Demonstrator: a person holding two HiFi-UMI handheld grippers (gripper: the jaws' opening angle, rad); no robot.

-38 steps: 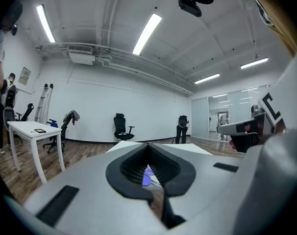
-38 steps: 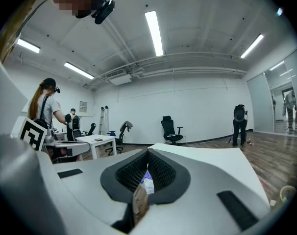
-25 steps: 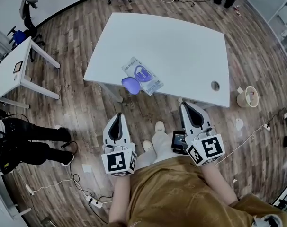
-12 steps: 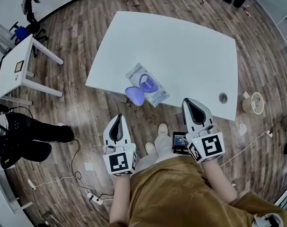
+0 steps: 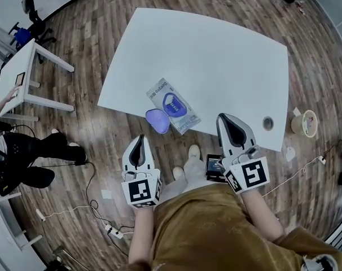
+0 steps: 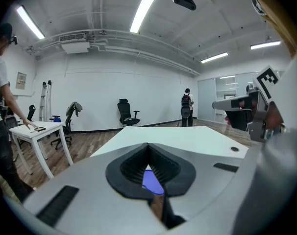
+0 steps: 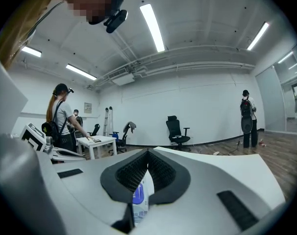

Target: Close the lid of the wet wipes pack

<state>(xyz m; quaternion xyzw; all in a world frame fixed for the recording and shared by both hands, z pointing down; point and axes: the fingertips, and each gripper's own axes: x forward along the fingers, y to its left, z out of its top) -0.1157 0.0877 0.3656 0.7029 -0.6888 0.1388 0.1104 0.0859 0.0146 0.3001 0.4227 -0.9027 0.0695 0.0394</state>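
I see the wet wipes pack (image 5: 172, 105) flat on the white desk (image 5: 216, 55), close to the desk's lower left edge. Its long axis runs from upper left to lower right of the head view. The purple lid (image 5: 157, 120) is open and reaches over that edge, toward the lower left. The wide desk surface stretches to the upper right of the pack. The left gripper (image 5: 139, 140) is over the wooden floor (image 5: 103, 134), just below the lid, its jaws pressed together. The right gripper (image 5: 227, 120) is at the desk's lower edge, to the right of the pack, also pressed together and holding nothing.
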